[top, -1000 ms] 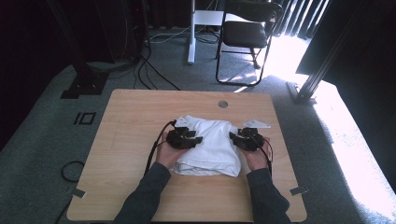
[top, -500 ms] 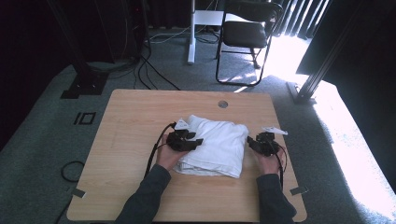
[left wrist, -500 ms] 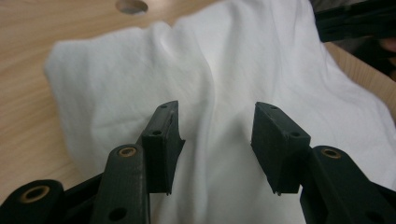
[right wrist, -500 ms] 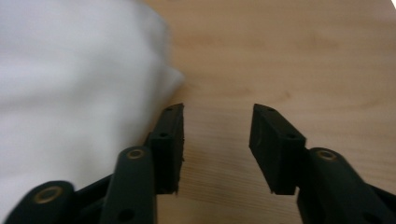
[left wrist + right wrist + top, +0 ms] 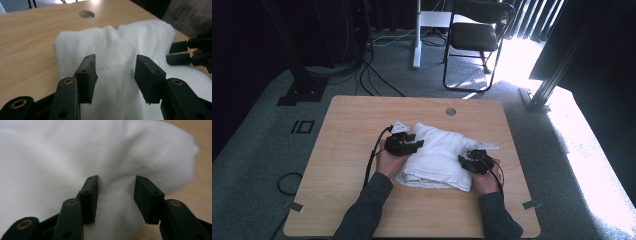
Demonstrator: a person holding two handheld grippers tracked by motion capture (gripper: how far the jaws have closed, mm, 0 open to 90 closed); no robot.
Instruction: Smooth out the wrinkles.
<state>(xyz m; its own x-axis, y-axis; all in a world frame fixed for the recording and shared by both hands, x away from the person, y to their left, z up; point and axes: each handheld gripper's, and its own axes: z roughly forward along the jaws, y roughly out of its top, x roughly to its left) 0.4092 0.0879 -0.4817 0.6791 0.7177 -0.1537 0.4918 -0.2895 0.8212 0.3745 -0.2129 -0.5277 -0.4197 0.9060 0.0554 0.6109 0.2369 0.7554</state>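
**Both grippers set at the folded cloth**

High view: a folded white cloth [image 5: 437, 159] lies on the wooden table [image 5: 347, 150], right of centre. The left gripper [image 5: 416, 145] rests at its left edge and the right gripper [image 5: 463, 161] at its right side, likely bracketing it for a fold or lift.

Left gripper view: the jaws stand apart above the cloth [image 5: 115, 57], gripping nothing.

Right gripper view: the jaws stand apart, a bulge of cloth [image 5: 117, 185] between them, seemingly ready to pinch.
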